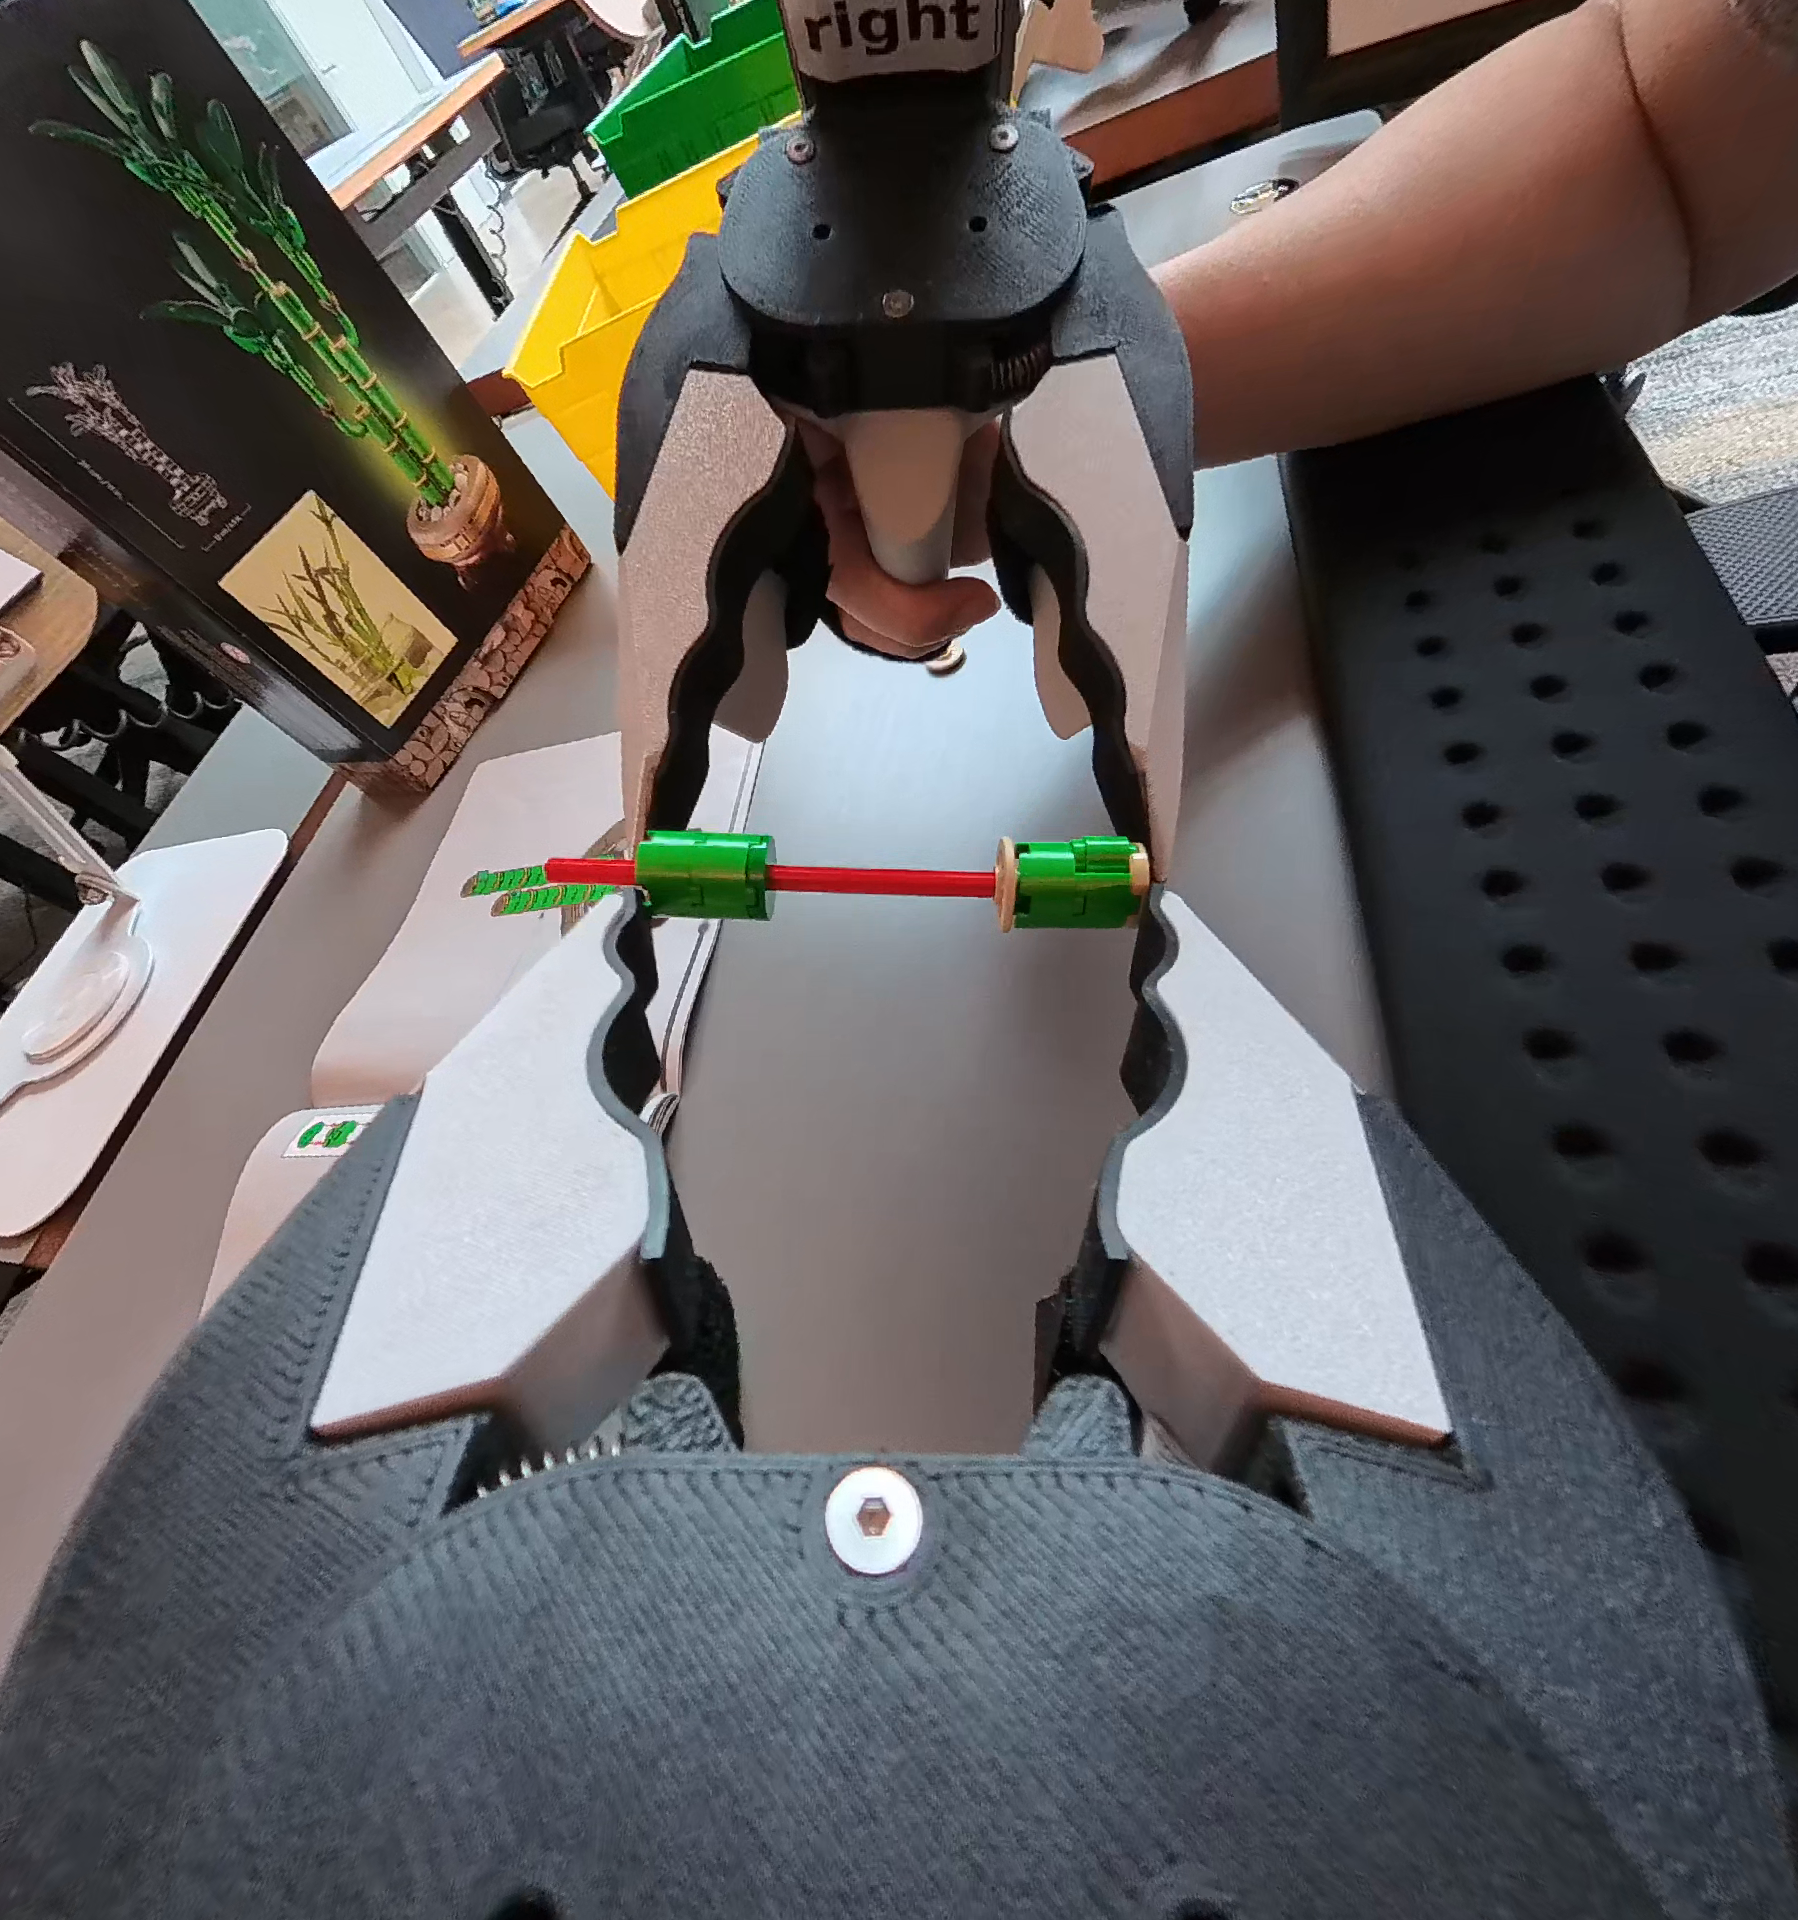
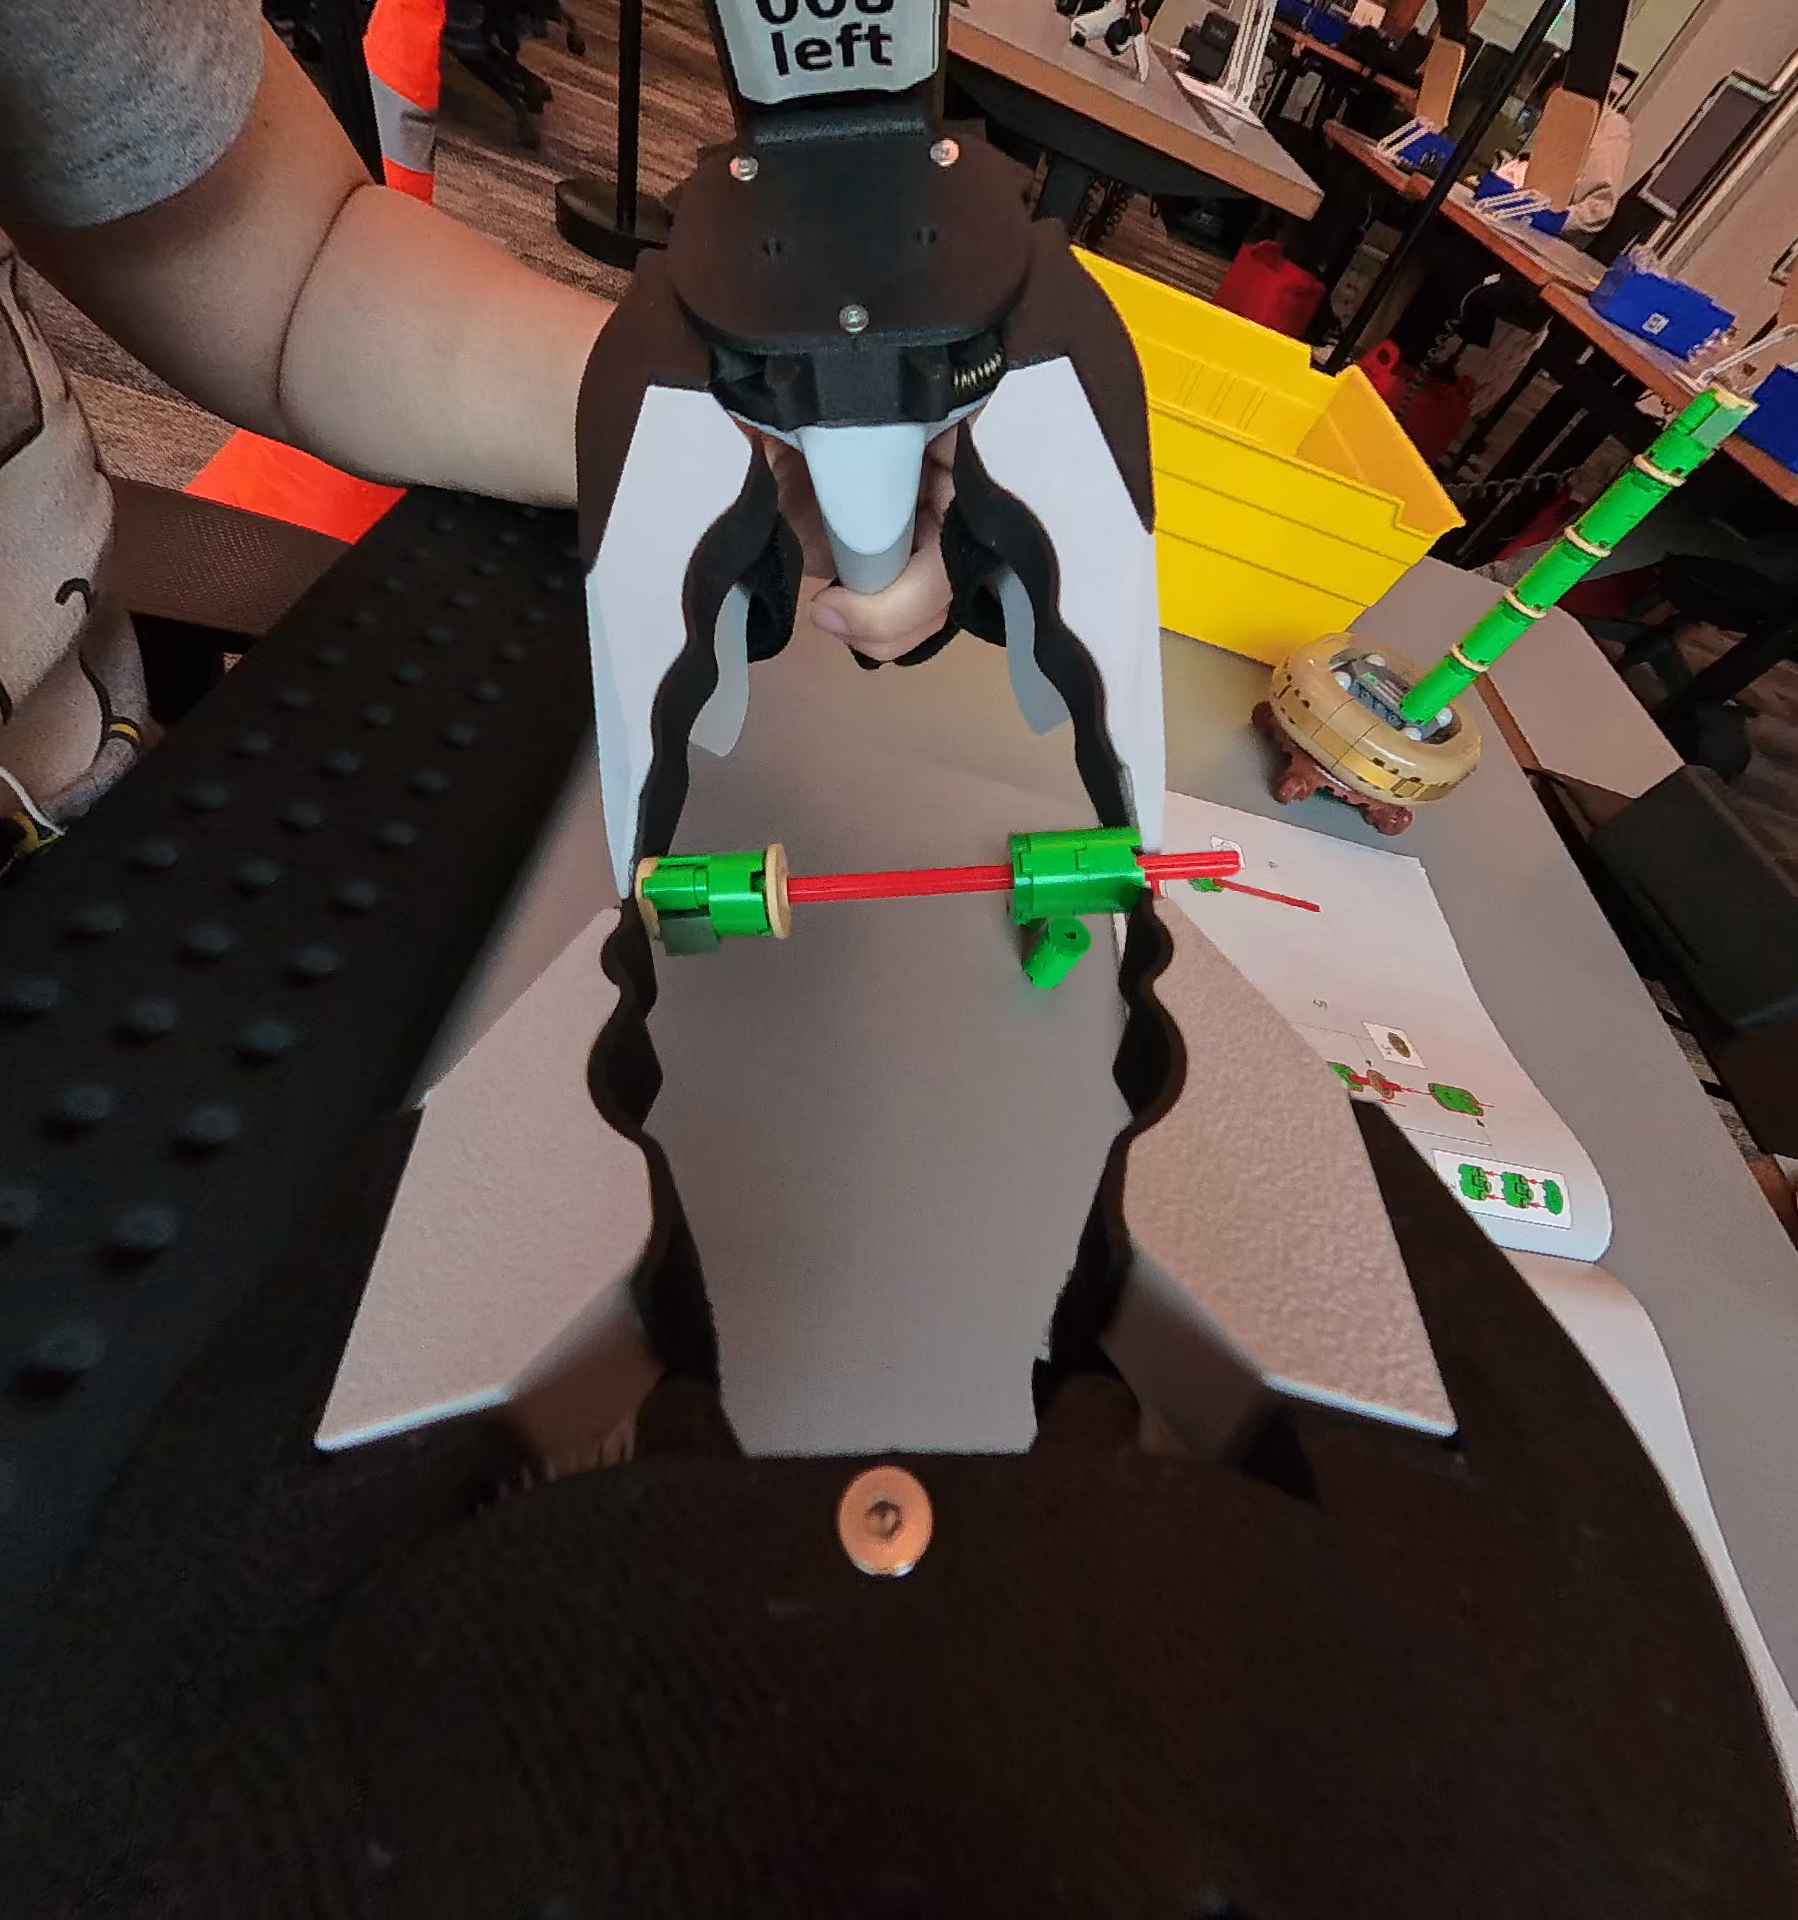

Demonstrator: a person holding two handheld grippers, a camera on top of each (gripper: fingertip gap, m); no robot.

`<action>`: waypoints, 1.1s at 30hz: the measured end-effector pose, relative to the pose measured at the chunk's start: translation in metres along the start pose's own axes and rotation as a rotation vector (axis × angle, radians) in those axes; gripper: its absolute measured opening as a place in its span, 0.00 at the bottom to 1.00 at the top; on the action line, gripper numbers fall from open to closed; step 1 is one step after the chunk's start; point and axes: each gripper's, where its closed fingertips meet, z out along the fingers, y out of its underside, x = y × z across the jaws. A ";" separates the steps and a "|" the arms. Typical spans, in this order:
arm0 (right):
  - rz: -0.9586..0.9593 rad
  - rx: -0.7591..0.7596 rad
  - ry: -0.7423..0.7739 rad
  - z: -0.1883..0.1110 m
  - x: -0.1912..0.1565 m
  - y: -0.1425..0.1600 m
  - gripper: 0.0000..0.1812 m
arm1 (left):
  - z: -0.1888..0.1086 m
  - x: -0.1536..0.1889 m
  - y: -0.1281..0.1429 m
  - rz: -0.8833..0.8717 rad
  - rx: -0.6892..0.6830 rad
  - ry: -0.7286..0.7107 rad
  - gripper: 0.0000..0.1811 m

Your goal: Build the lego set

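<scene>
L gripper (image 1: 890, 914), R gripper (image 2: 879, 925): tip to tip, both prs of jaws wide. Red axle (image 1: 879, 880) w/ 2 green segments spans the tips, above table; which pr grips it, can't tell. Beyond axle: tan pot (image 2: 1373, 727) holding tilted green stalk (image 2: 1560, 561); yellow bin (image 2: 1269, 468), contents unseen.

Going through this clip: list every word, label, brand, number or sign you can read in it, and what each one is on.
I don't copy out writing, so here is only where it stands.
right-gripper label, white, atop the right gripper: large, clear print.
left-gripper label, white, atop the left gripper: large, clear print.
black lego box: print too small to read.
instruction booklet: step numbers, too small to read.
</scene>
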 end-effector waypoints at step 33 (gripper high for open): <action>0.026 0.015 -0.028 -0.002 0.000 0.000 0.26 | -0.002 0.001 0.001 -0.062 0.009 0.036 0.27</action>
